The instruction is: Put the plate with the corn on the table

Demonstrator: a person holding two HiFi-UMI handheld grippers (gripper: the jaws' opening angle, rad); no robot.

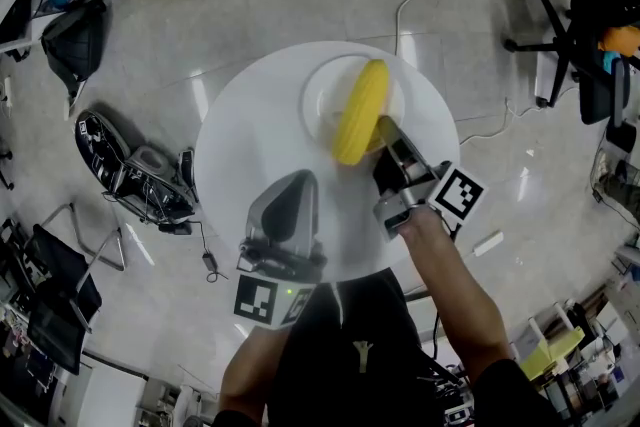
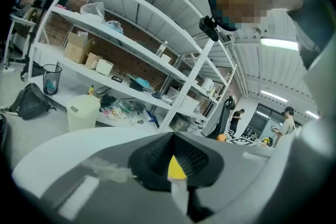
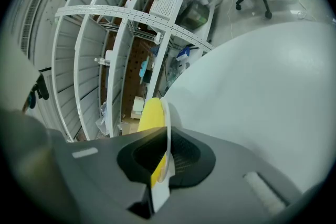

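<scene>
**Placing step.** My right gripper (image 1: 388, 137) has its jaws closed on the near right rim of the plate (image 1: 318, 93). The plate carries the corn (image 1: 360, 110) over the far middle of the round white counter (image 1: 245, 150). My left gripper (image 1: 293, 183) has its jaws together on nothing and hovers above the counter's near edge. I cannot tell whether the plate's base rests on the counter. As I judge it, I should lower until the base sits flat, holding the rim level so the loose corn does not roll. Only then would I part the jaws and draw the gripper back toward me without dragging the plate.
</scene>
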